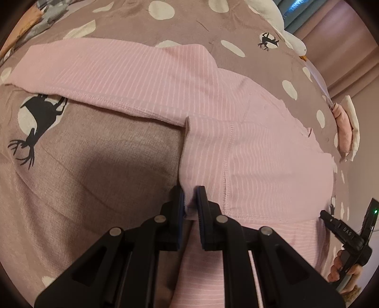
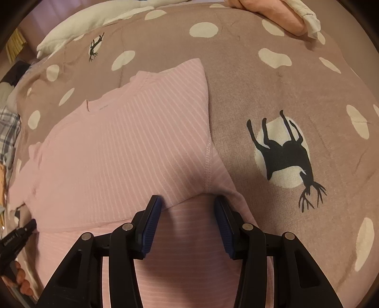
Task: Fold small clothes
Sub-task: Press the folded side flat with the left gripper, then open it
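Observation:
A pink shirt with thin white stripes lies on a mauve bedspread with white spots and black deer. One long sleeve stretches out to the left. My left gripper is shut on a fold of the shirt's edge near its side seam. The shirt also shows in the right wrist view, with a sleeve folded over the body. My right gripper is open, its jaws wide apart over the shirt's lower hem, with fabric between and under them.
A folded pink and white garment lies at the bedspread's right edge, also seen in the right wrist view. A white goose plush lies at the back. The bedspread is bare right of the shirt.

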The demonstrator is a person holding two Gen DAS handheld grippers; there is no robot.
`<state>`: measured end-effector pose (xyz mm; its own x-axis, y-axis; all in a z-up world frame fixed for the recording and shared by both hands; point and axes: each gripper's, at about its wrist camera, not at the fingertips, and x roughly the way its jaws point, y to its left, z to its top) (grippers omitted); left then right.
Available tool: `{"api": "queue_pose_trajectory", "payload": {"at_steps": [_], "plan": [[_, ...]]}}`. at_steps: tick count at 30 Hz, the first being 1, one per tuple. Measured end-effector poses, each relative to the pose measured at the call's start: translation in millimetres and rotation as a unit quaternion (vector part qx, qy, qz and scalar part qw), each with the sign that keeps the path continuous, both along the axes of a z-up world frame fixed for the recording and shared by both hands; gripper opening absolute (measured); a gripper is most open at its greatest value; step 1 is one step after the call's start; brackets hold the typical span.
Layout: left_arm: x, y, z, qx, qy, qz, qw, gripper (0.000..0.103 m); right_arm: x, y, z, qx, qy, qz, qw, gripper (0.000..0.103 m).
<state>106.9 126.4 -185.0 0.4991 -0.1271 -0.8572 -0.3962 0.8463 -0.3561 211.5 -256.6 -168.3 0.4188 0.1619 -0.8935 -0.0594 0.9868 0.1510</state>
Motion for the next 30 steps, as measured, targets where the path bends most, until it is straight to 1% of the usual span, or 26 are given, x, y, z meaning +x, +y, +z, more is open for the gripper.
{"api": "queue_pose_trajectory", "payload": {"at_steps": [4,8,10,13,15,17,20,22,24,25,26,27,28,29,30], "plan": [[1,-2,0,0.009,-0.001,0.0,1.0,0.014,0,-2,-1,0.004,-0.001,-0.003,1.0,0.046],[-2,-1,-1,0.001,-0.004,0.027,0.9996,0.014,-2,-2,-1,0.002,-0.003,-0.004,1.0,0.046],[-2,-4,0,0.008,-0.007,0.033,0.9994,0.014,-3,-2,-1,0.001,-0.004,-0.007,1.0,0.046],[-2,-8,3,0.028,-0.005,0.03,0.9992,0.014,-6,-2,1,0.002,-0.003,-0.013,1.0,0.047],[-3,-8,4,0.026,0.0,0.034,0.9991,0.015,-8,-6,4,0.009,0.005,-0.022,1.0,0.047],[-6,-7,7,0.025,0.005,0.041,0.9989,0.019,-11,-10,9,0.018,0.008,-0.031,0.999,0.047],[-13,-13,17,0.055,0.008,0.038,0.9977,0.023,-20,-16,20,0.017,-0.005,-0.035,0.999,0.047],[-20,-17,25,0.076,0.002,0.035,0.9965,0.026,-27,-22,30,0.025,-0.015,-0.038,0.999,0.047],[-29,-19,36,0.081,-0.017,0.037,0.9959,0.033,-37,-25,44,0.024,-0.028,-0.045,0.998,0.047],[-34,-19,42,0.08,-0.027,0.042,0.9956,0.041,-44,-25,54,0.024,-0.044,-0.043,0.998,0.051],[-40,-19,49,0.078,-0.039,0.047,0.9951,0.052,-52,-26,65,0.03,-0.064,-0.038,0.997,0.059],[-45,-19,57,0.076,-0.052,0.051,0.9944,0.057,-60,-24,74,0.04,-0.082,-0.033,0.995,0.063],[-50,-18,64,0.076,-0.064,0.054,0.9935,0.067,-66,-24,84,0.049,-0.097,-0.029,0.994,0.069],[-54,-18,72,0.077,-0.077,0.058,0.9924,0.075,-74,-24,96,0.057,-0.116,-0.024,0.991,0.071],[-59,-18,81,0.077,-0.09,0.061,0.9912,0.079,-80,-25,103,0.06,-0.13,-0.021,0.99,0.071]]}}
